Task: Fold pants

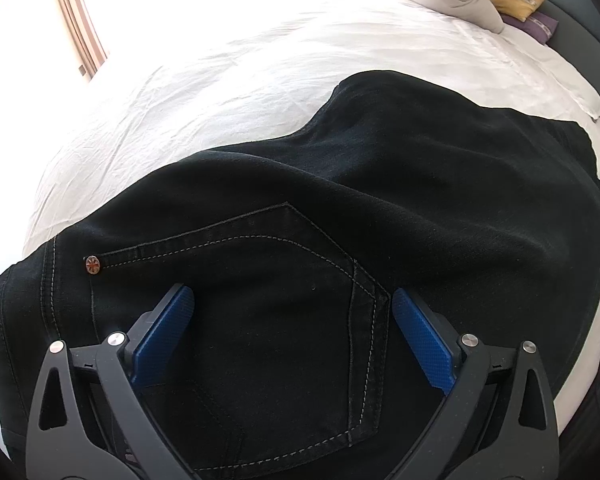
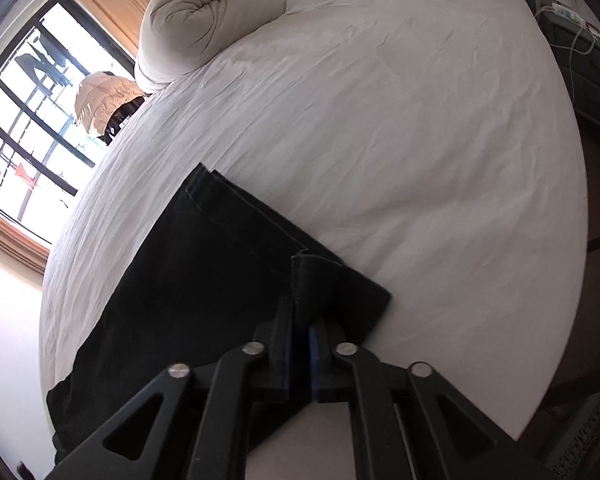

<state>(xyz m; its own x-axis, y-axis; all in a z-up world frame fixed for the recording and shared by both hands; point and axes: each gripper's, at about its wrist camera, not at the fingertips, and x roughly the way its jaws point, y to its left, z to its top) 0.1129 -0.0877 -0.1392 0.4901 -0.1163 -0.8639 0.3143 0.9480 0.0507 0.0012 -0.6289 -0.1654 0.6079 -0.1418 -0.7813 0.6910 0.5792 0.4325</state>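
Pants [image 1: 340,208], black denim, lie flat on the white bed sheet [image 1: 220,92], back pocket [image 1: 260,280] facing up; left claw [image 1: 292,316] spread wide just above that pocket, blue pads [image 1: 164,332] clear of the fabric; right claw [image 2: 302,320] nearly closed with a fold of the hem end between its pads, looks pinched, though contact is hard to confirm; rolled duvet [image 2: 196,16] well apart at the far end.
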